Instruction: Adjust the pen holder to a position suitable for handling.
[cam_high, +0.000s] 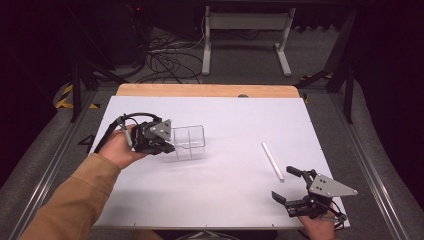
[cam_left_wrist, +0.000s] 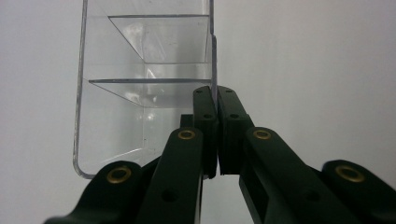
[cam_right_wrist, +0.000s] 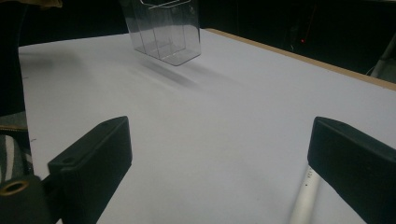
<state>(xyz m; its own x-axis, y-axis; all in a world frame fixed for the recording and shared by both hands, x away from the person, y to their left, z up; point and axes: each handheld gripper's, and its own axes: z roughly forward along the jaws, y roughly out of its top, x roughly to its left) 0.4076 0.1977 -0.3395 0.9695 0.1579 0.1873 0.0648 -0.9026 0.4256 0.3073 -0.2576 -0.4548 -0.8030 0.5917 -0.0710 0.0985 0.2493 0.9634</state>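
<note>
The left gripper (cam_left_wrist: 217, 100) has its jaws clamped on one clear wall of the box (cam_left_wrist: 144, 84), the pads pressed flat on either side of the thin edge. In the left gripper view the box's two inner dividers show plainly, but its top is cut off by the frame and the lower corner sits behind the jaw arms. From this close, whether the box rests on the table or hangs just above it cannot be told.

The high view shows the left gripper (cam_high: 167, 146) at the table's left side, its body and grey plate covering the near end of the box (cam_high: 189, 142). The clear walls are faint against the white table (cam_high: 225, 120), and the dividers are hard to make out there. The hand (cam_high: 117, 147) behind the gripper is partly hidden by it, and the tan sleeve (cam_high: 70, 200) runs off the bottom edge.

The right gripper (cam_high: 288, 185) is near the table's front right corner, jaws wide apart and holding nothing. Its hand is mostly cut off by the bottom edge. A white stick (cam_high: 272, 161) lies on the table just beyond it.

In the right gripper view the stick (cam_right_wrist: 306, 198) lies just inside the right-hand jaw, its far end hidden behind it. Far off, the box (cam_right_wrist: 166, 30) shows a shadow on the table below it, its top cut off.
</note>
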